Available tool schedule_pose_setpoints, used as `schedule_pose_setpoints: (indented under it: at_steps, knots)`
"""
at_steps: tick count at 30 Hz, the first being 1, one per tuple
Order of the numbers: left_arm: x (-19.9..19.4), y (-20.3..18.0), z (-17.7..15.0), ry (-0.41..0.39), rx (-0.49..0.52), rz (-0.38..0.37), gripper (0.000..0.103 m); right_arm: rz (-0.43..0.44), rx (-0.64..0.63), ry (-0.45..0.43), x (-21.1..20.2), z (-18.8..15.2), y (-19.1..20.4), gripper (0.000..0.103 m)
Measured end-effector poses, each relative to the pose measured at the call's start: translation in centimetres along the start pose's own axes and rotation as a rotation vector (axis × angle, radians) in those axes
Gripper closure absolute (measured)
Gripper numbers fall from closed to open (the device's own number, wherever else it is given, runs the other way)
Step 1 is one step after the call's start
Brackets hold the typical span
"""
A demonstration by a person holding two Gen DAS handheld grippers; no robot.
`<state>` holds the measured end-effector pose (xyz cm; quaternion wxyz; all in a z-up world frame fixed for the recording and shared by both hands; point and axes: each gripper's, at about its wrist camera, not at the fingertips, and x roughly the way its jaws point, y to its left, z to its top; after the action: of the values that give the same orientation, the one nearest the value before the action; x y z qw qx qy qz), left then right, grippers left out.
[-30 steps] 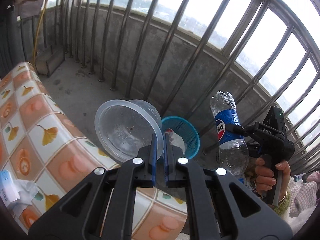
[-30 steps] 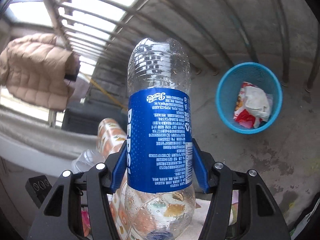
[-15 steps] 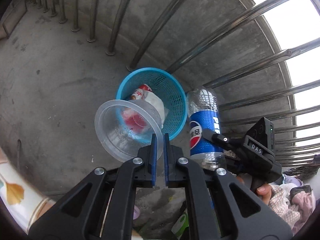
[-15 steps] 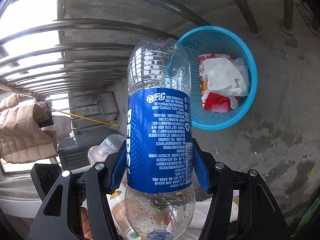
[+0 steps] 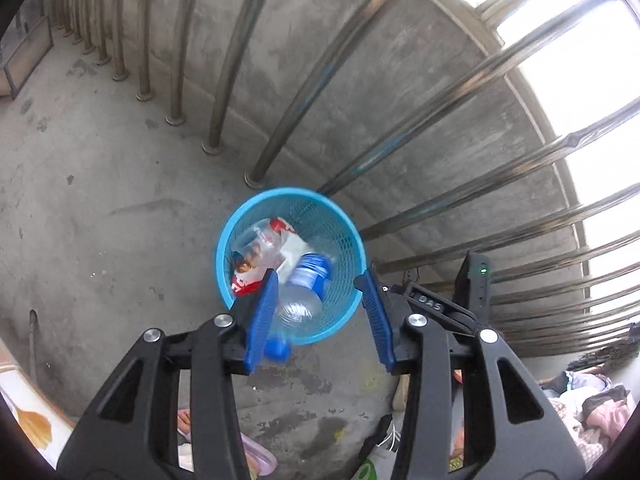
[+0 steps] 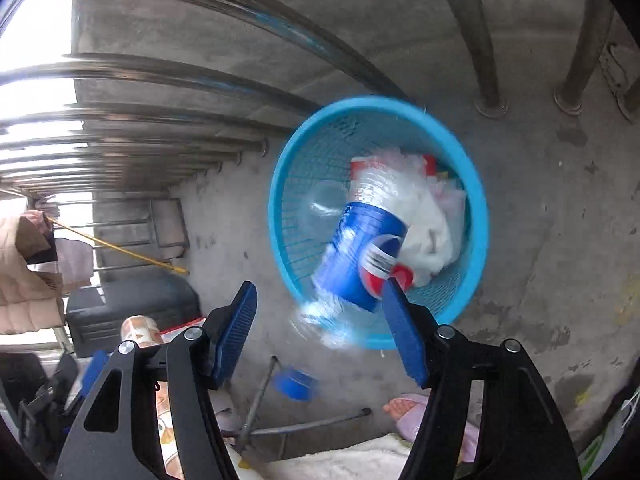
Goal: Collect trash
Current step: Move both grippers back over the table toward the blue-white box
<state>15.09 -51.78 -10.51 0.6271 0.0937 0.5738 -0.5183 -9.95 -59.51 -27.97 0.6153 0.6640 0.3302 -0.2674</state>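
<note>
A blue mesh trash basket (image 5: 352, 236) stands on the concrete floor by the railing; it also shows in the right wrist view (image 6: 478, 208). The blue-labelled Pepsi bottle (image 6: 360, 256) is blurred, falling into the basket, and shows in the left wrist view (image 5: 306, 280). The clear plastic bowl (image 5: 258, 240) lies inside on red and white wrappers (image 6: 428, 216). A blue bottle cap (image 6: 295, 386) is in the air below the basket rim. My left gripper (image 5: 320, 312) is open and empty above the basket. My right gripper (image 6: 320, 324) is open and empty above it.
Steel railing bars (image 5: 236, 52) on a concrete kerb stand right behind the basket. The right gripper's body (image 5: 460, 300) is beside the left one. A patterned tablecloth corner (image 5: 28, 424) is at lower left. A dark crate (image 6: 132, 308) and metal rods (image 6: 304, 424) lie on the floor.
Both grippers have opened over the basket. The left let go of the clear bowl, which lies in the basket. The right let go of the Pepsi bottle, which is dropping in.
</note>
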Motion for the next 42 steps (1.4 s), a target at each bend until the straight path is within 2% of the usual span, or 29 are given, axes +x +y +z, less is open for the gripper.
schedule_pose_setpoints:
  at_steps: [4, 8, 12, 16, 20, 23, 27, 31, 36, 42]
  knots:
    - [-4.7, -0.1, -0.8, -0.072, 0.016, 0.013, 0.062, 0.018, 0.019, -0.035, -0.8, -0.9, 0.2, 0.039]
    - [-11.1, 0.5, -2.7, -0.198, 0.065, 0.067, 0.052, 0.006, -0.005, -0.071, -2.2, -2.6, 1.2, 0.039]
    - [-18.0, 2.7, -6.0, -0.303, 0.037, 0.123, 0.043, 0.015, -0.056, -0.105, -4.1, -4.4, 2.9, 0.039]
    - [-25.7, 7.0, -11.3, -0.431, -0.055, 0.218, 0.037, 0.029, -0.156, -0.113, -5.9, -6.5, 6.1, 0.039]
    - [-32.3, 11.8, -18.8, -0.558, -0.18, 0.373, 0.033, 0.048, -0.315, -0.052, -6.3, -9.8, 11.0, 0.039]
    - [-36.6, 15.8, -25.1, -0.636, -0.317, 0.489, 0.032, 0.076, -0.44, 0.014, -5.9, -13.1, 14.9, 0.035]
    - [-40.1, 20.3, -32.3, -0.679, -0.499, 0.566, 0.032, 0.127, -0.584, 0.145, -4.4, -18.6, 19.9, 0.034]
    - [-40.9, 22.9, -36.9, -0.692, -0.589, 0.62, 0.032, 0.168, -0.747, 0.265, -2.6, -25.4, 24.7, 0.034]
    - [-39.7, 25.2, -39.6, -0.664, -0.656, 0.634, 0.032, 0.179, -1.037, 0.388, -0.6, -35.7, 30.9, 0.032]
    - [-38.7, 27.2, -41.0, -0.639, -0.719, 0.636, 0.032, 0.227, -1.585, 0.406, 0.5, -49.9, 37.8, 0.019]
